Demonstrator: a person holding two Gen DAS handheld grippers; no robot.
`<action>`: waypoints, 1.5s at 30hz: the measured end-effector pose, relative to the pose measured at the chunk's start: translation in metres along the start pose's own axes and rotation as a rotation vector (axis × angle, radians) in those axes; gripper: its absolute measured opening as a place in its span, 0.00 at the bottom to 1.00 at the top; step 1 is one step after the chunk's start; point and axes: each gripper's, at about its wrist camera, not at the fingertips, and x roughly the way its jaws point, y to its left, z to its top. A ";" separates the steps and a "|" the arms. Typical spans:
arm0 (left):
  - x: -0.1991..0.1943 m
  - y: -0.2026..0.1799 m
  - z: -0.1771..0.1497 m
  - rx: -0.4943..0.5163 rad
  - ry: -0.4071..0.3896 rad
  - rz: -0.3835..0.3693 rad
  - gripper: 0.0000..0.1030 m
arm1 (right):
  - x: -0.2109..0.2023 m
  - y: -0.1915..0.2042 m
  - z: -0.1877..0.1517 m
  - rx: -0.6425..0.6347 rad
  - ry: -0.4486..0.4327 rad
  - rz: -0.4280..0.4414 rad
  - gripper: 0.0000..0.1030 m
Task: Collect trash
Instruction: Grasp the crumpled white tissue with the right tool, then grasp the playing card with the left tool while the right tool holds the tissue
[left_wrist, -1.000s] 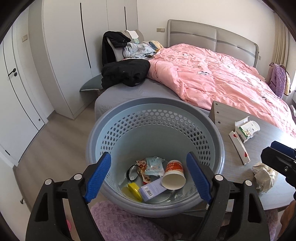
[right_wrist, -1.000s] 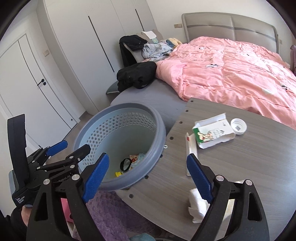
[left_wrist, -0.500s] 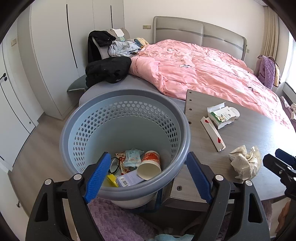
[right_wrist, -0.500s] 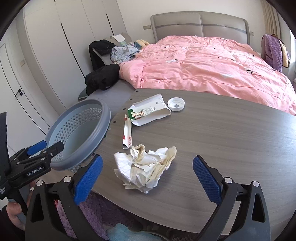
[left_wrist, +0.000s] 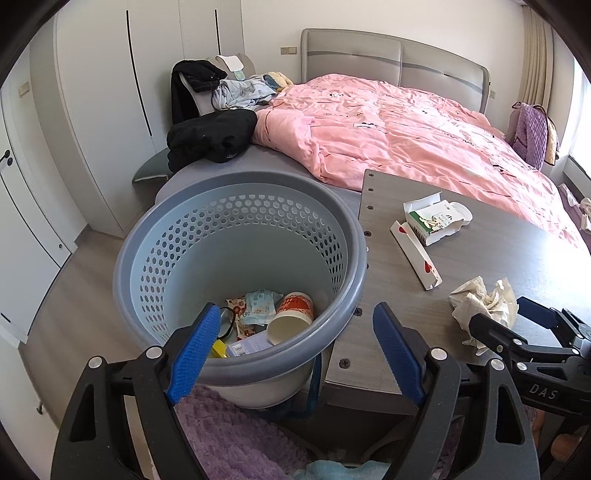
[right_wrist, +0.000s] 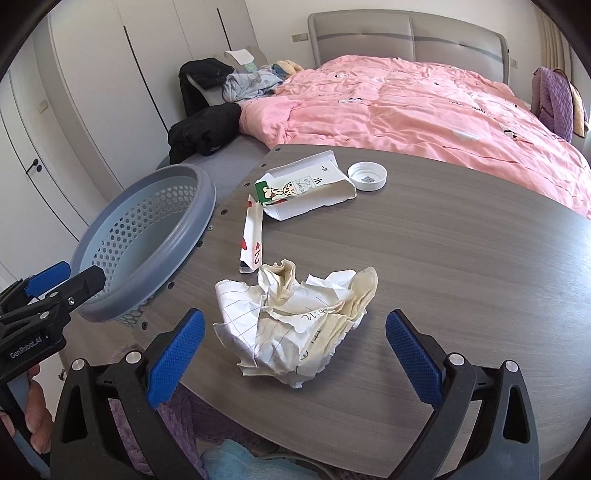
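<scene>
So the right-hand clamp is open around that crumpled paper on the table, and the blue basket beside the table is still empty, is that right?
Not quite. The basket is not empty: the left wrist view shows a paper cup, wrappers and other trash at its bottom. The rest holds: the right gripper is open, its blue fingers either side of the crumpled paper on the table.

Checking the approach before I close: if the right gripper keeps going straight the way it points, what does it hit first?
Most likely the crumpled paper, lying on the table right ahead of the open right gripper, centred between its fingers. Depth is hard to judge, but nothing shows between them.
</scene>
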 end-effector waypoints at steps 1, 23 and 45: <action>0.000 -0.001 0.000 0.001 0.001 0.000 0.79 | 0.001 0.001 -0.001 -0.004 -0.002 -0.003 0.92; 0.020 -0.060 0.019 0.085 0.045 -0.089 0.79 | -0.036 -0.047 0.008 0.088 -0.103 0.014 0.63; 0.095 -0.129 0.049 0.098 0.108 -0.073 0.66 | -0.058 -0.099 0.006 0.176 -0.162 0.044 0.63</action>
